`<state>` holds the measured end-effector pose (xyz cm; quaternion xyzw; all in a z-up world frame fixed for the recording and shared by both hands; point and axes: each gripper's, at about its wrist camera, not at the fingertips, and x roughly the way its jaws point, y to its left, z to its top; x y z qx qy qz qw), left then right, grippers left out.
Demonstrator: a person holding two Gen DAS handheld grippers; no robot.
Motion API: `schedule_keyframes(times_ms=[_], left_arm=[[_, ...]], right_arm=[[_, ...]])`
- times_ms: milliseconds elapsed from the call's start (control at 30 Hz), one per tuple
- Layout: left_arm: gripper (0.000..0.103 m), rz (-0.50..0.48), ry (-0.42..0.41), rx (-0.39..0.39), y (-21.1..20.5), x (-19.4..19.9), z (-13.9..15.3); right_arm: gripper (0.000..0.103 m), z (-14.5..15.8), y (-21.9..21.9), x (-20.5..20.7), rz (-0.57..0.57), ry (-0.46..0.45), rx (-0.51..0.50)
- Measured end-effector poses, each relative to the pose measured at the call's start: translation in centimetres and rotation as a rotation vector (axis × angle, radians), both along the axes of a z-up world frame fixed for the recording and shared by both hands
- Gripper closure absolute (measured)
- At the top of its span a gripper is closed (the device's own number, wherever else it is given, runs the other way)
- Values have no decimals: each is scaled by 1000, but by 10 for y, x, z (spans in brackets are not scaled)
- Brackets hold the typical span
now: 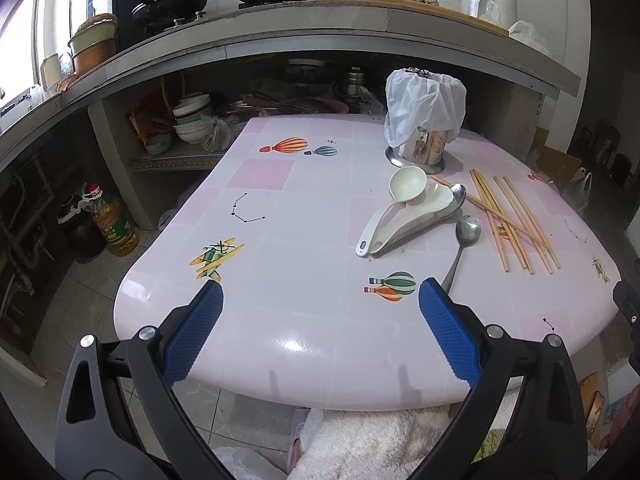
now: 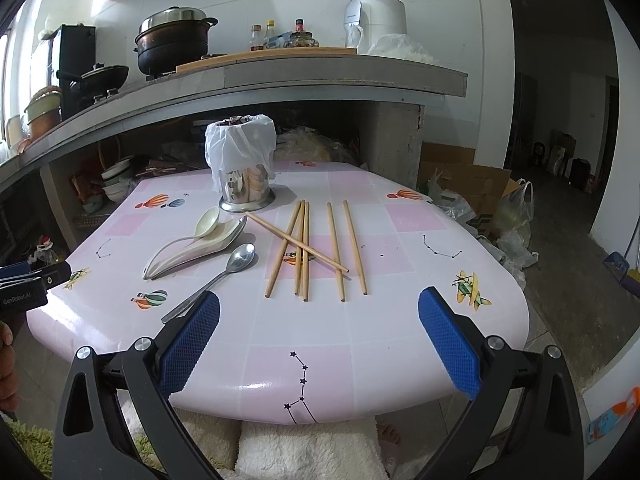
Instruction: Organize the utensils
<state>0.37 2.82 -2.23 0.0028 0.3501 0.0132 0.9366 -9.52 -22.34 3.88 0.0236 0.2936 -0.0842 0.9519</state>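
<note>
On the pink table point(image 1: 304, 320) point(image 2: 400, 336) lie several wooden chopsticks point(image 1: 516, 224) point(image 2: 308, 248), a metal spoon point(image 1: 466, 236) point(image 2: 236, 262), and a pile of cream ladles point(image 1: 412, 200) point(image 2: 196, 240) over another metal spoon. A steel utensil holder point(image 1: 426, 148) point(image 2: 246, 184) draped with a white plastic bag stands behind them. My left gripper point(image 1: 320, 300) hovers open over the table's near edge, left of the spoons. My right gripper point(image 2: 320, 304) is open too, just short of the chopstick ends. Neither holds anything.
A concrete counter point(image 1: 280, 36) point(image 2: 320, 76) with pots, bottles and a white appliance runs behind the table. Bowls point(image 1: 192, 120) are stacked beneath it, an oil bottle point(image 1: 114, 228) on the floor. Cardboard box and bags point(image 2: 488, 204) sit right. A white fluffy cloth point(image 2: 304, 452) lies below.
</note>
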Motion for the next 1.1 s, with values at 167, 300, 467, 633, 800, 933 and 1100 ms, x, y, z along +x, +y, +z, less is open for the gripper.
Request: schedule_keyframes(times_ms=[167,300,467,633,800,933,1100], left_arm=[[8,-2,1,0,1,1,0],[8,-2,1,-1,1,0,-1],[8,-2,3,0,1,1,-1],[8,-1,8,0,0,1,-3],[8,-3,7,1,0,0,-3],[8,-1,7,1,-1,1,-3],[8,-4,7,2,-1,0,-3]], right_arm=[[6,0,0,0,0,1,0],[6,0,0,0,0,1,0],[6,-2,0,0,-1,-1,-1],[6,-2,0,0,-2,-2,0],[6,-1,-1,0,-4,-2,0],[6,3,-11,1,-24,0,10],[6,4,-16,2,-30,7,8]])
